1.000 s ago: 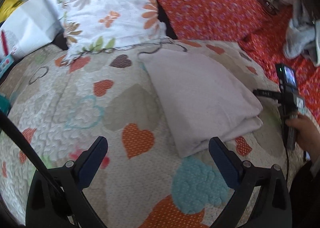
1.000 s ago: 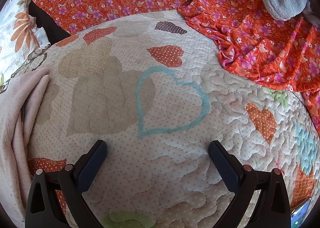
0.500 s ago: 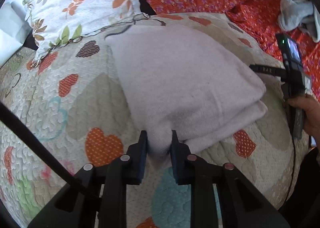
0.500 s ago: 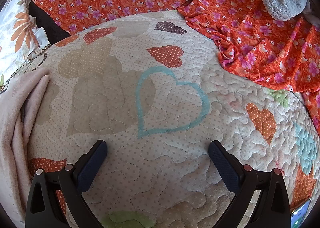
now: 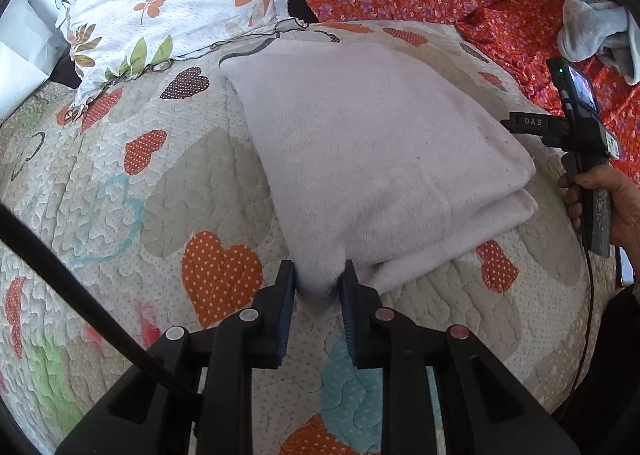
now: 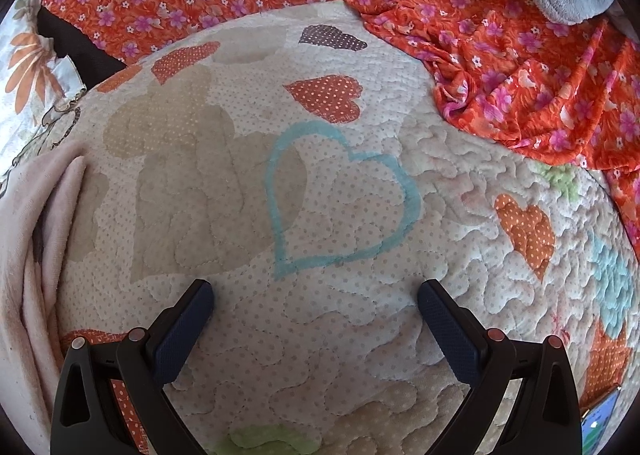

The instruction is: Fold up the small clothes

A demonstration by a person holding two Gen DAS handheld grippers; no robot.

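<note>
Closing in from a wide-open stance, the left hand-held gripper [image 5: 318, 281] now pinches the near corner of the folded pale cloth [image 5: 372, 159] lying on the quilted bed [image 5: 208, 191] (right hand-held gripper [image 6: 314, 297] idle, jaws spread), ready for another fold.

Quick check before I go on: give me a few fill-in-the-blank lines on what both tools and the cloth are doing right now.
1. The left tool is shut on a corner of the folded pale pink ____ cloth.
2. The right tool stands ____, with nothing between its pads.
3. The cloth lies on a quilted bedcover printed with ____ shapes.
4. Below the right tool, the bedcover shows a heart outlined in ____.

Missing words: fleece; open; heart; blue
</note>
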